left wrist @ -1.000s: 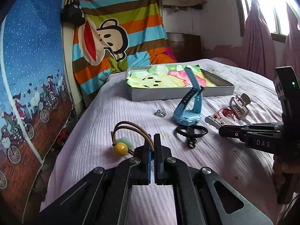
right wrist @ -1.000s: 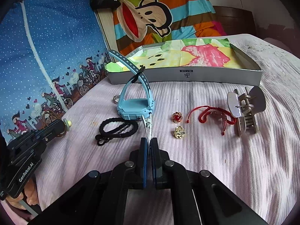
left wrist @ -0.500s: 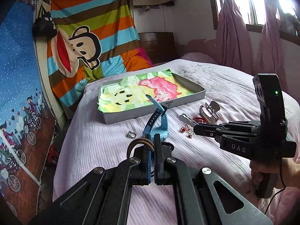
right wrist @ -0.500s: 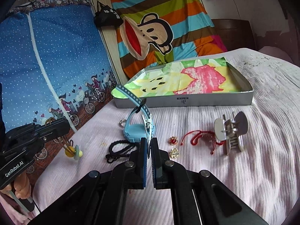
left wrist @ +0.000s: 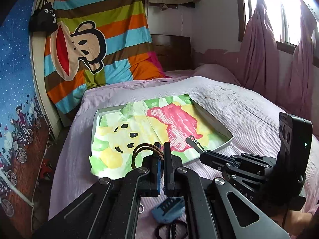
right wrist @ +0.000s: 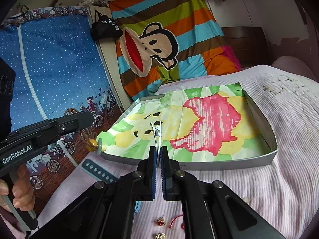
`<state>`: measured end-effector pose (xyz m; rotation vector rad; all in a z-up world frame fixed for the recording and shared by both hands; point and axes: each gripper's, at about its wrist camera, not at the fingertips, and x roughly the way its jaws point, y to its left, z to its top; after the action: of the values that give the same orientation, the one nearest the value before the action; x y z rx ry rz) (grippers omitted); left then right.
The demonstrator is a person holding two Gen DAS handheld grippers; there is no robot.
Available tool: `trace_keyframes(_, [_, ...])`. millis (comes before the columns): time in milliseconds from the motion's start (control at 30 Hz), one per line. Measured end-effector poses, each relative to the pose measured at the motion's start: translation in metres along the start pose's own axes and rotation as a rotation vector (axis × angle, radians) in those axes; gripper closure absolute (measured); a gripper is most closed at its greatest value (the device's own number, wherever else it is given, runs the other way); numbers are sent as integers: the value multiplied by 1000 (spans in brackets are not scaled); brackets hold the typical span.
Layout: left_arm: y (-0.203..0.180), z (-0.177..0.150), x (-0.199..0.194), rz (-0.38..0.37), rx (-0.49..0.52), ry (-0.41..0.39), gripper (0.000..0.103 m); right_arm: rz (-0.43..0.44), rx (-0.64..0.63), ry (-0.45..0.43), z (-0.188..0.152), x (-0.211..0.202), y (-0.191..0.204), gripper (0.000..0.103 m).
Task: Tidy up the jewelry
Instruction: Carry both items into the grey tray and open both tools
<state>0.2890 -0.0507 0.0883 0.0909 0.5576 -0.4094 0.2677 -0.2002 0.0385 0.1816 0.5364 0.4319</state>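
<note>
Grey tray (right wrist: 225, 165) rim just beyond clamped hair clip (right wrist: 156, 134)

The tray (right wrist: 273, 153) lies on the bed (right wrist: 279, 179), with the watch (left wrist: 168, 212) on the bed before it.

We see a bed under a ribbed pale-lilac cover (left wrist: 249, 111), a dark wooden headboard (left wrist: 171, 51), a striped monkey-print cloth (left wrist: 95, 45) hung behind, a blue dotted bicycle-print fabric panel (right wrist: 51, 63), and mauve curtains (left wrist: 259, 45) beside a bright daylit window (left wrist: 287, 10).
</note>
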Motion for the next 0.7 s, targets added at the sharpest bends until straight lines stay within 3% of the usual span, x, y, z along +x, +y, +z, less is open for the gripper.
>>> trace_keyframes(133, [19,11,40,-2,-55,37,102,6,18,5,5,21,-12,99])
trace_keyframes(333, [46,-4,78,2,-148,95,102,-10,22,81,-5,47,-25,98])
trace_keyframes(700, [60,-19,83,-10,-230,154,102,-12,5,101,-3,52,-25,98])
